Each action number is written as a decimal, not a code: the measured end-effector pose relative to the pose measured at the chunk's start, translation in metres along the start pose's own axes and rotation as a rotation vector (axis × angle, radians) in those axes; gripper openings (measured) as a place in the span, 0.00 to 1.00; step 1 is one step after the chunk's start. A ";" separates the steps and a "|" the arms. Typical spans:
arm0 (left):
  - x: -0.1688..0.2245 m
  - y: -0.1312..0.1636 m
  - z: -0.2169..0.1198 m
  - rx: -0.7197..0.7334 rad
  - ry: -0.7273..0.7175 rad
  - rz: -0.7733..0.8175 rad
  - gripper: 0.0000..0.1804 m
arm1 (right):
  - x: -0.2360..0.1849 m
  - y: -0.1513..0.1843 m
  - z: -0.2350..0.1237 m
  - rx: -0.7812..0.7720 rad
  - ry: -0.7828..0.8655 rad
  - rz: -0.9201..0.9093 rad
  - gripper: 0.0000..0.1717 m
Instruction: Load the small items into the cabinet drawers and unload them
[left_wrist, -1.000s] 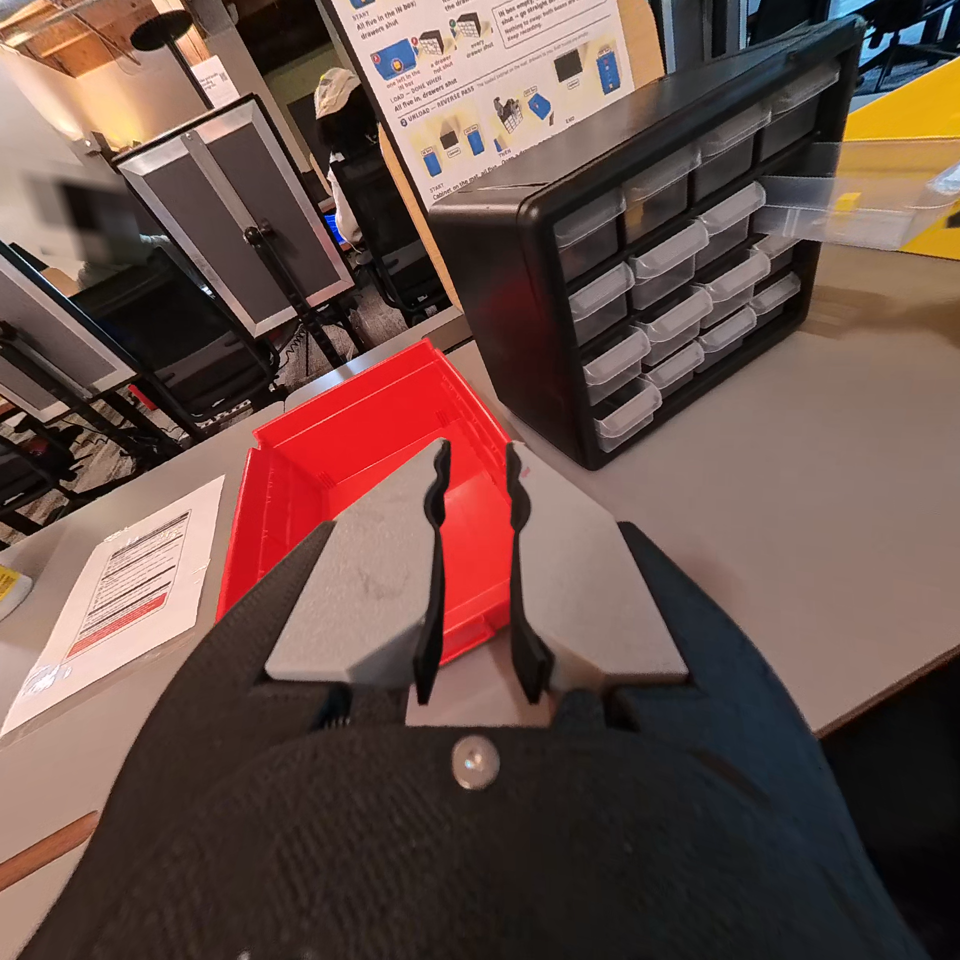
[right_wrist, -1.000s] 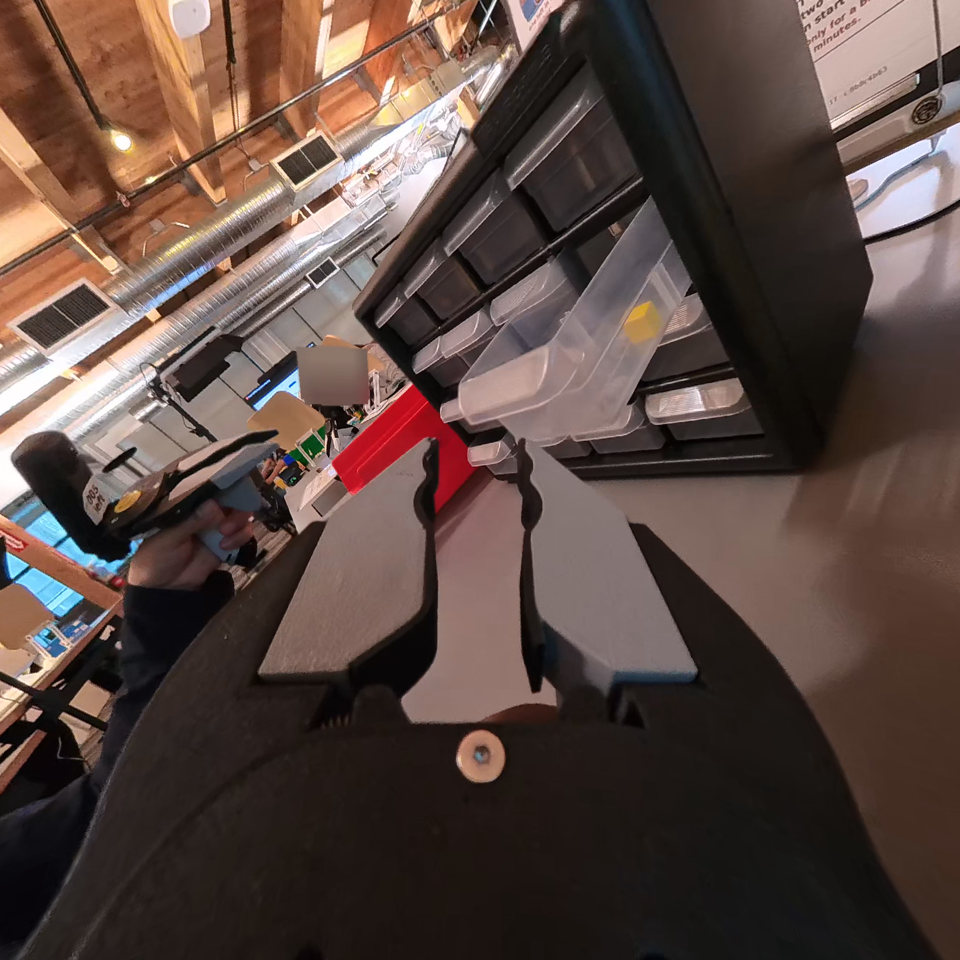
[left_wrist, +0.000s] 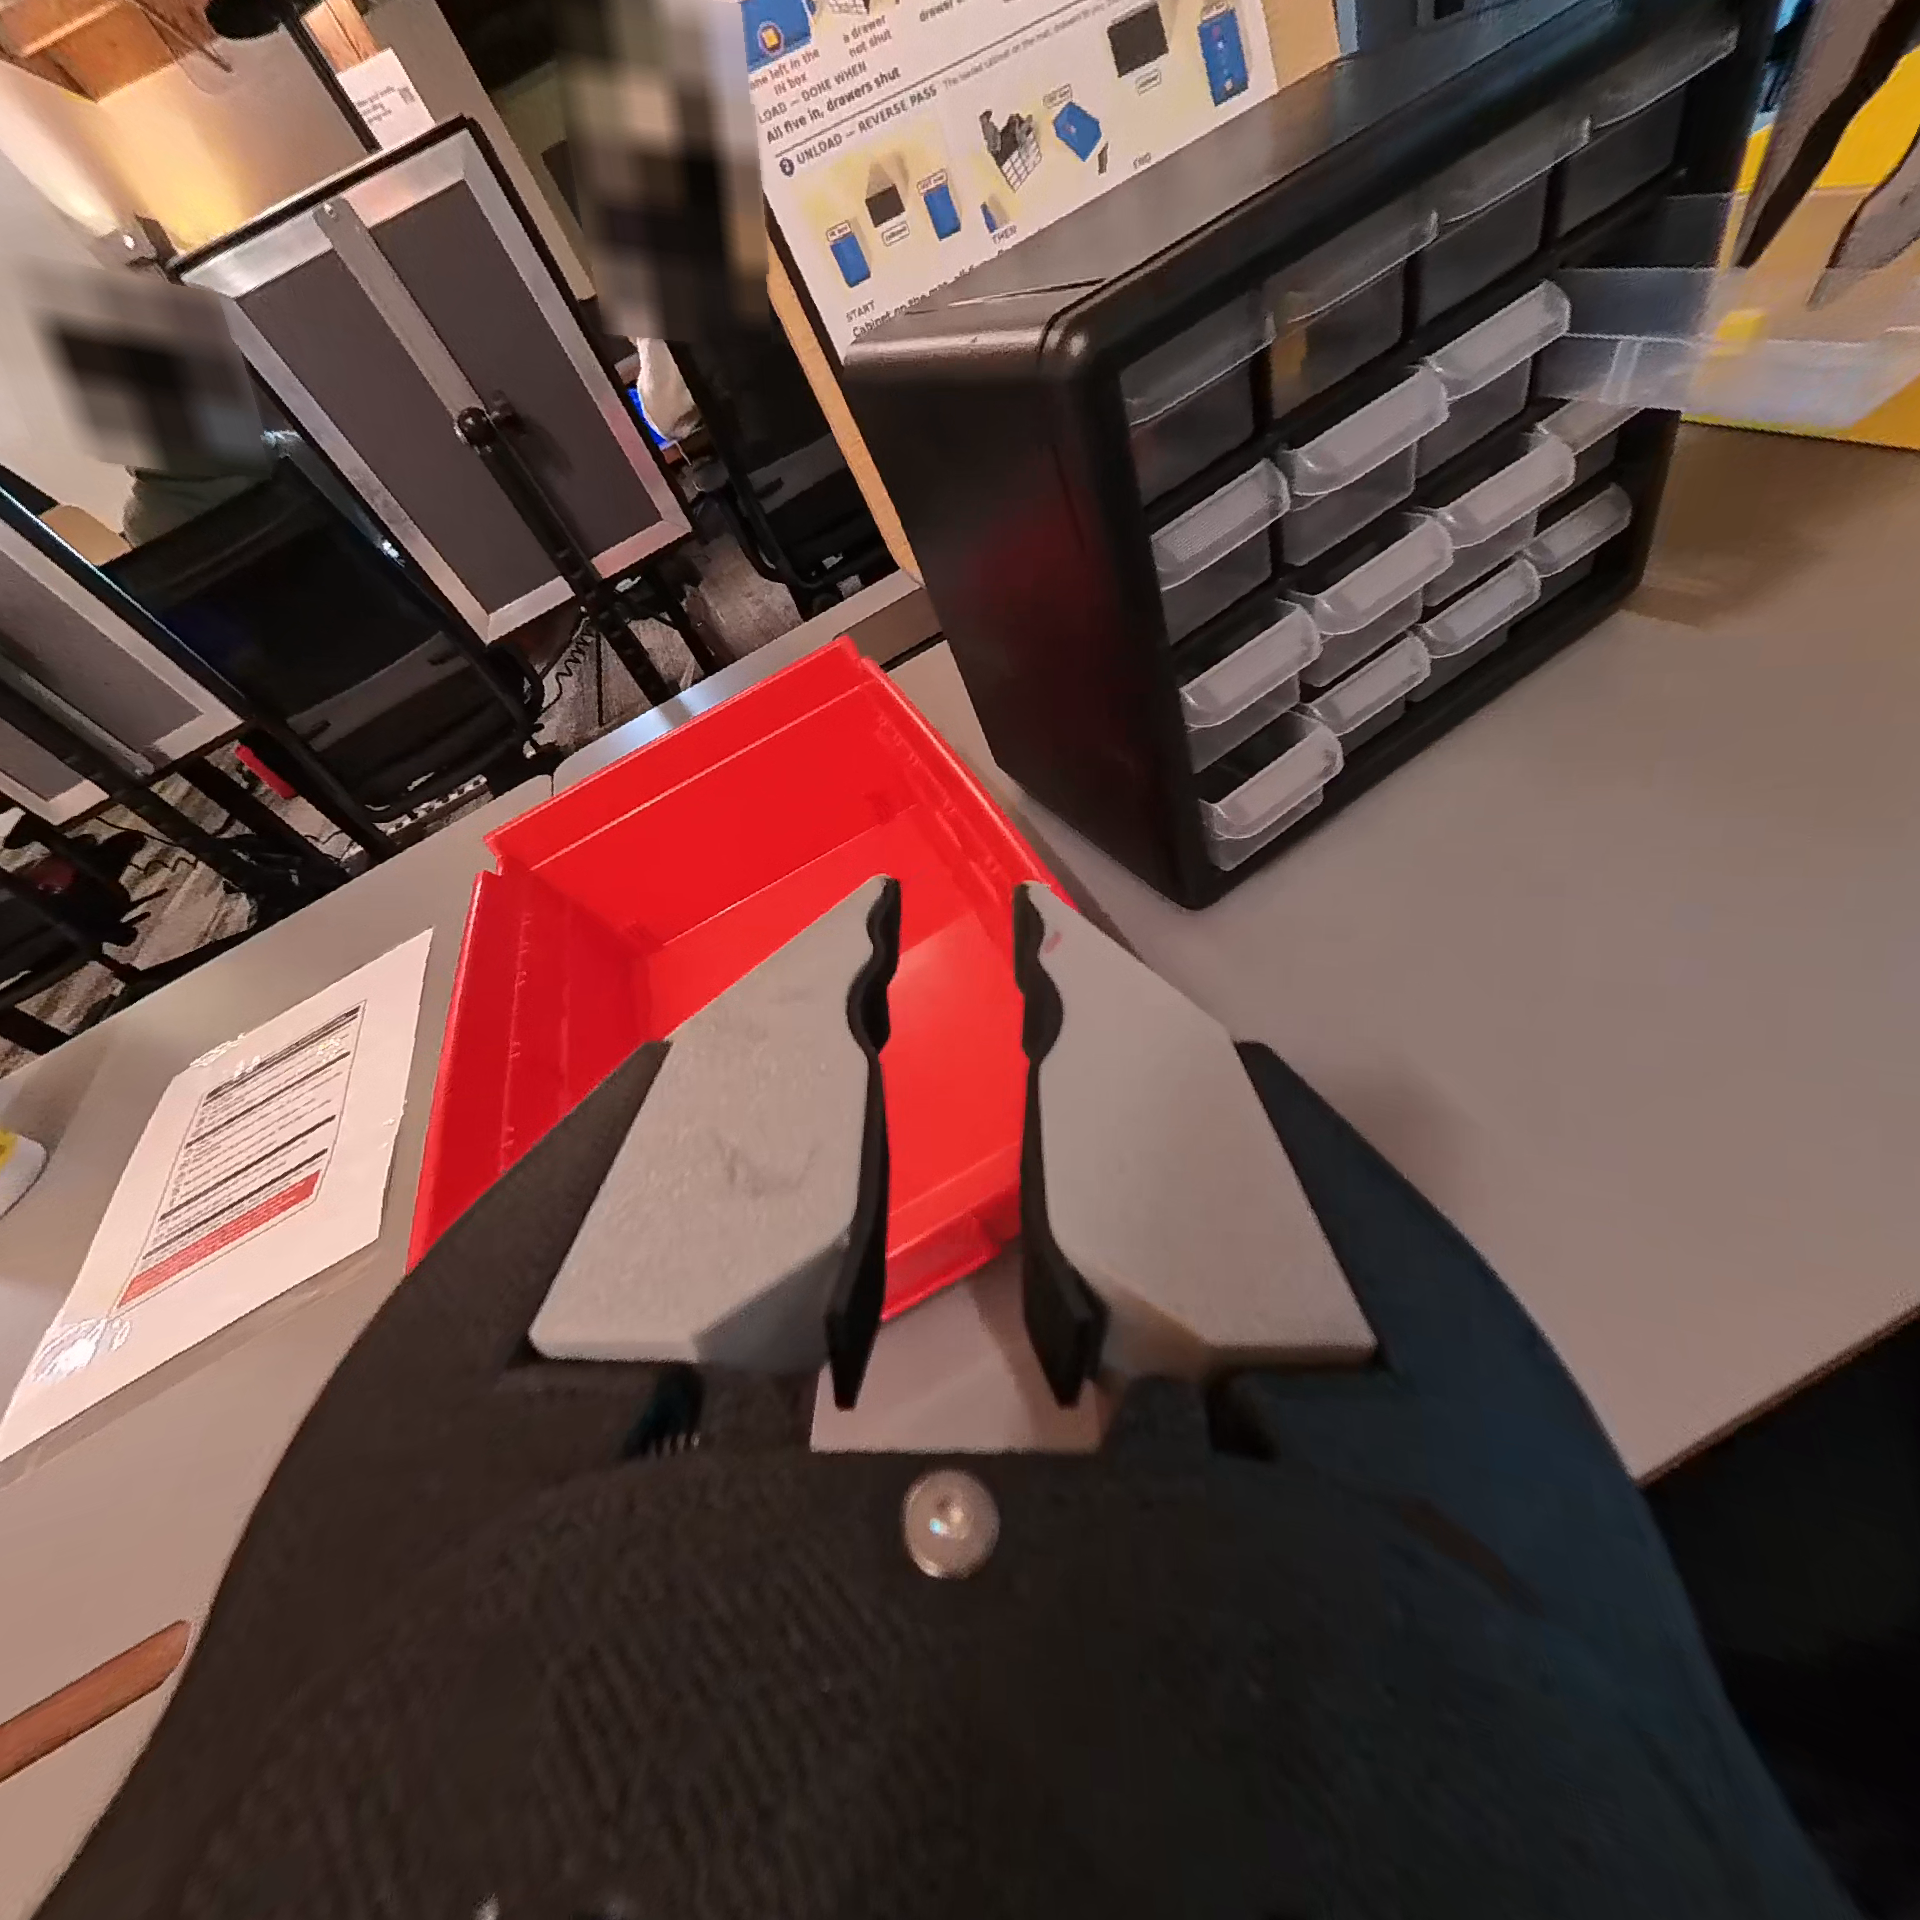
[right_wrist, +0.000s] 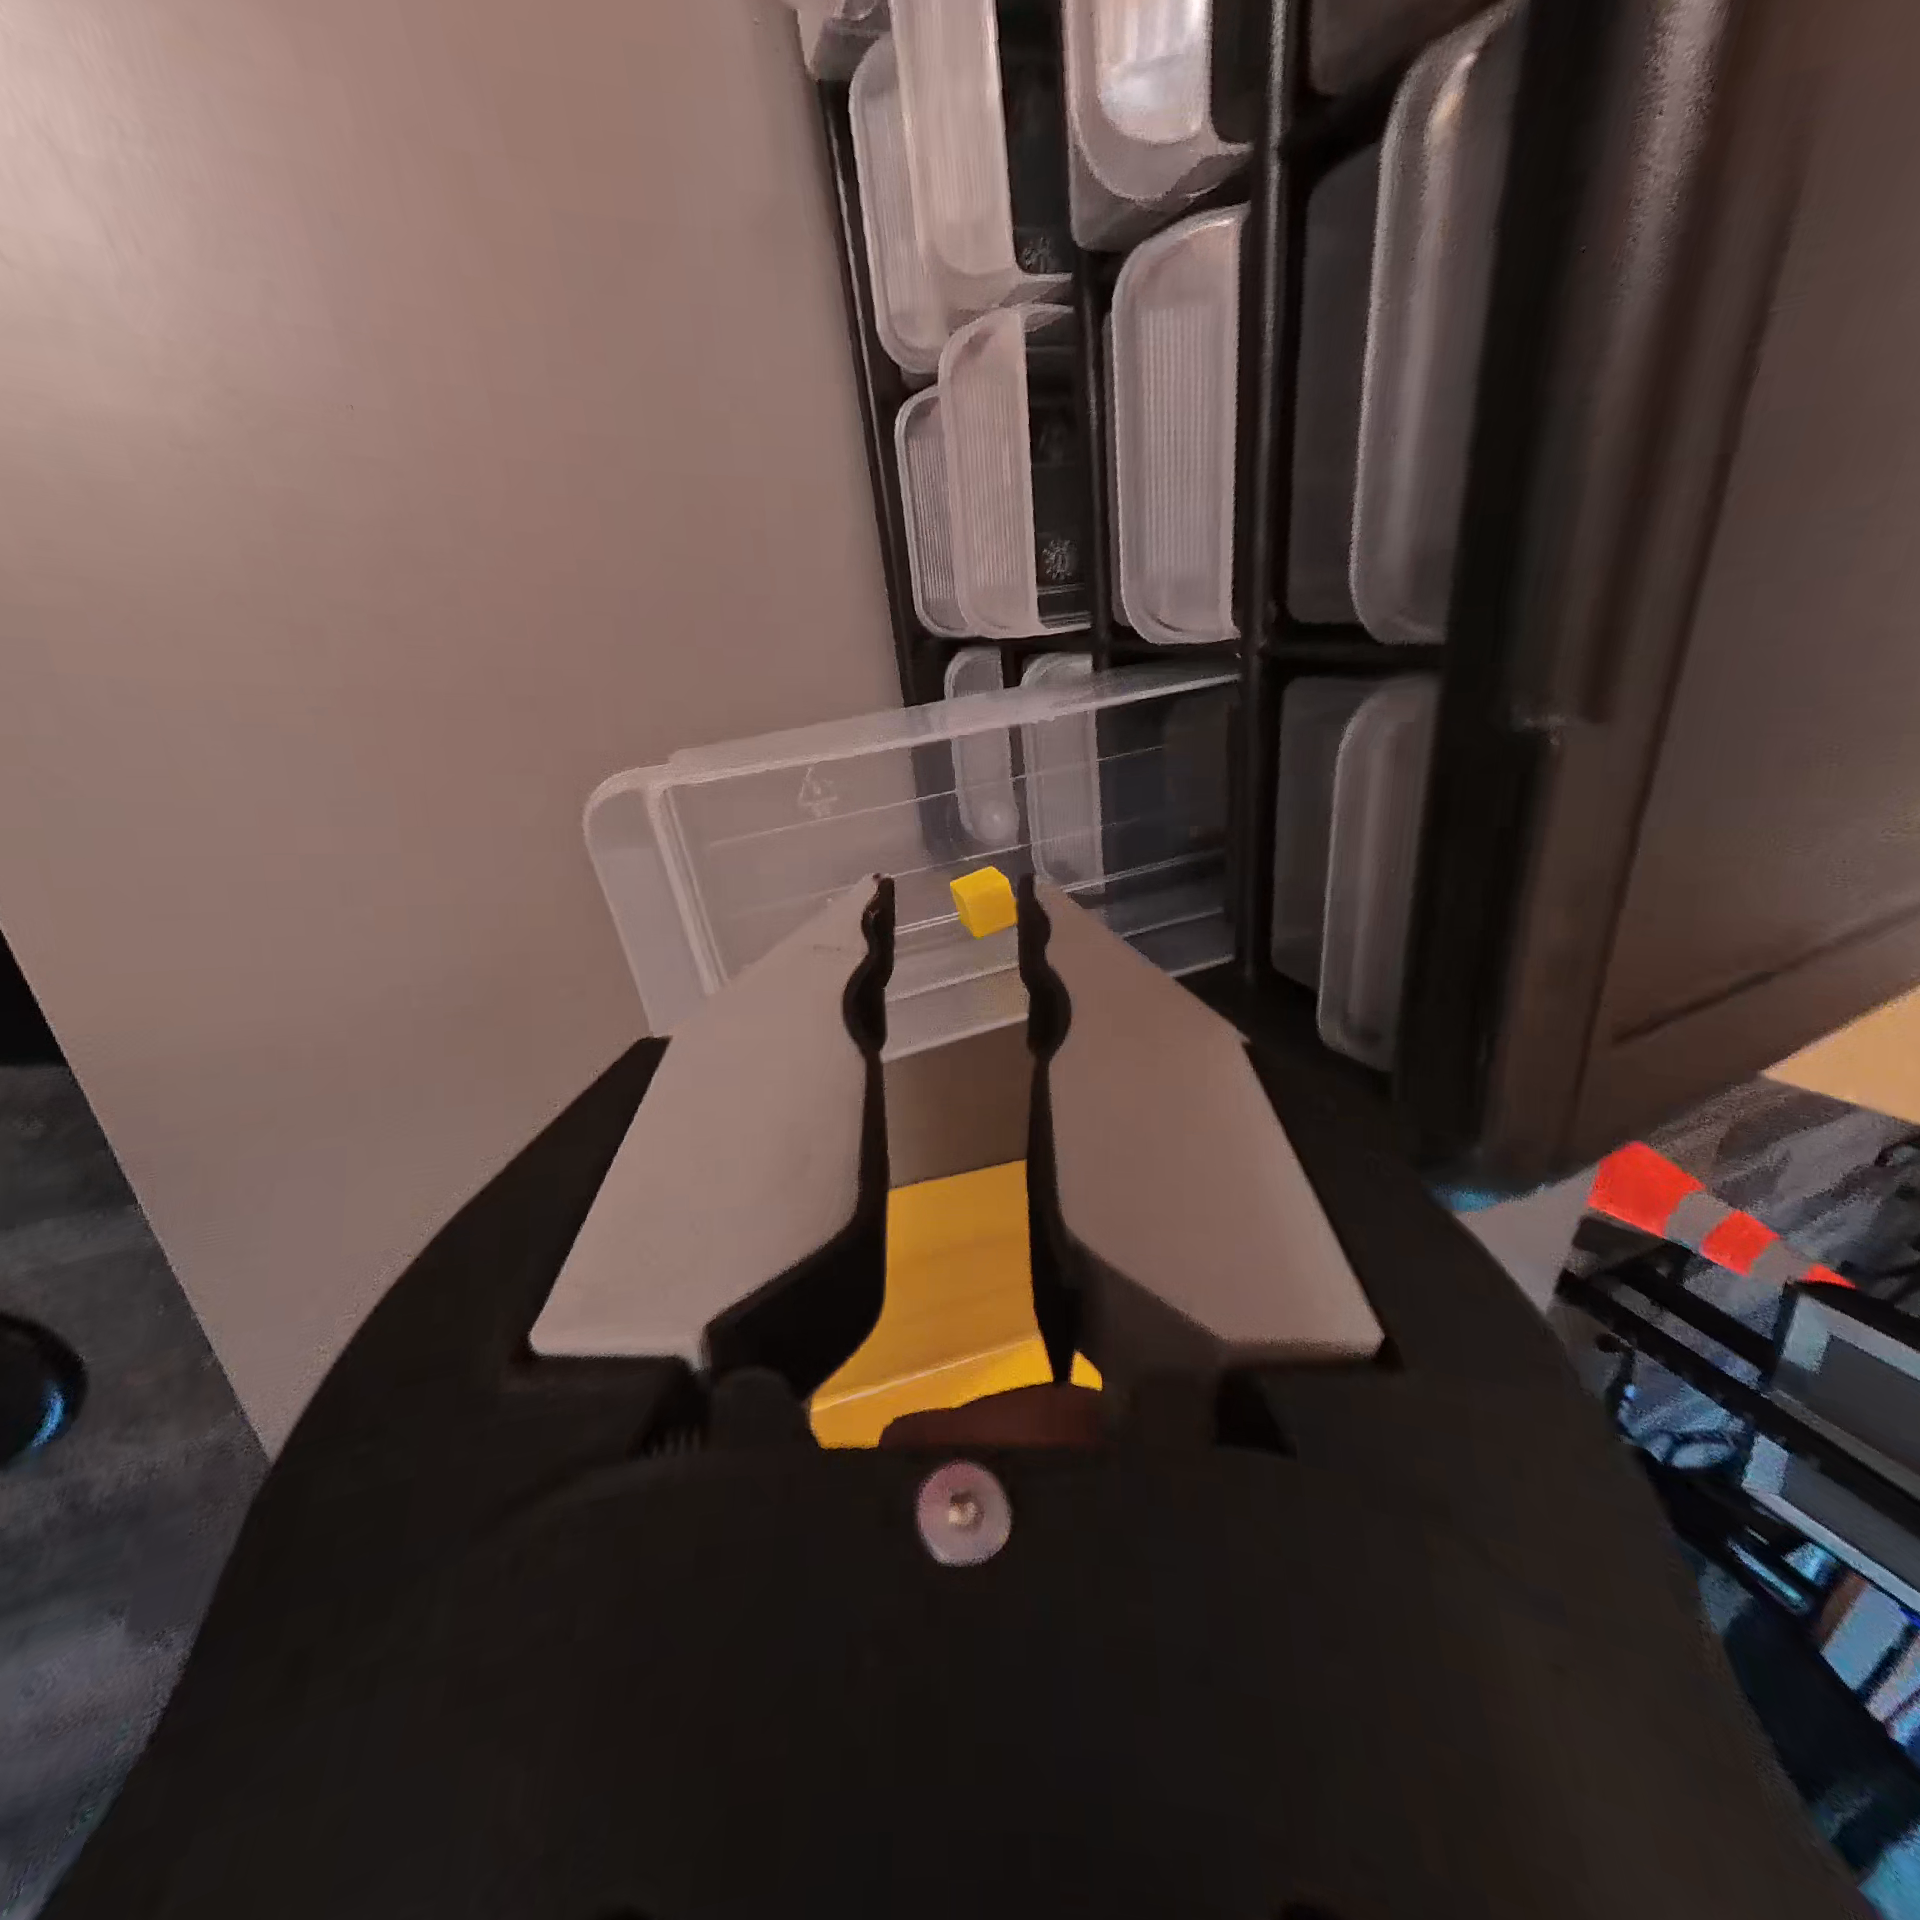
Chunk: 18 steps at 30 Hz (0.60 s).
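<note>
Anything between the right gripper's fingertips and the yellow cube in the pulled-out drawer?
Nothing solid: in the right wrist view, the open right gripper hovers just short of the yellow cube inside the clear drawer.

The left tongs (left_wrist: 951, 904) point toward 12 o'clock, their black-edged grey fingers (left_wrist: 764, 1122) parted with nothing between them. The right tongs (right_wrist: 951, 899) also aim at 12 o'clock, parted alike, pads pressing on nothing.

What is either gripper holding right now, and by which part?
Nothing. The left gripper stands open over the red bin. The right gripper is open above the pulled-out clear drawer; its yellow cube is ungrasped.
</note>
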<state>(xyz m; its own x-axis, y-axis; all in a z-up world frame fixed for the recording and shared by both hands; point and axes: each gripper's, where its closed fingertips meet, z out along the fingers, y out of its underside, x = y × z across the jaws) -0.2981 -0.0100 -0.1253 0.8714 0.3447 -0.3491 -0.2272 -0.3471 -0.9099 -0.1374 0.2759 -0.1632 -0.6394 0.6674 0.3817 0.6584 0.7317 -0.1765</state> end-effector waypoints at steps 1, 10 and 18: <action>0.000 0.001 0.001 -0.002 0.002 -0.001 0.10 | 0.000 0.000 0.002 -0.024 -0.007 -0.016 0.12; 0.008 0.003 0.003 -0.018 0.015 0.028 0.10 | 0.004 0.016 0.016 -0.257 -0.057 -0.136 0.10; 0.007 0.007 0.007 -0.032 0.017 0.031 0.11 | 0.012 0.017 0.021 -0.279 -0.055 -0.144 0.06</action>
<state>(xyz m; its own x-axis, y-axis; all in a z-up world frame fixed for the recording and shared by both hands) -0.2968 -0.0036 -0.1360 0.8717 0.3184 -0.3725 -0.2401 -0.3853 -0.8910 -0.1427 0.2989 -0.1809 -0.7494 0.5722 0.3333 0.6384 0.7579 0.1343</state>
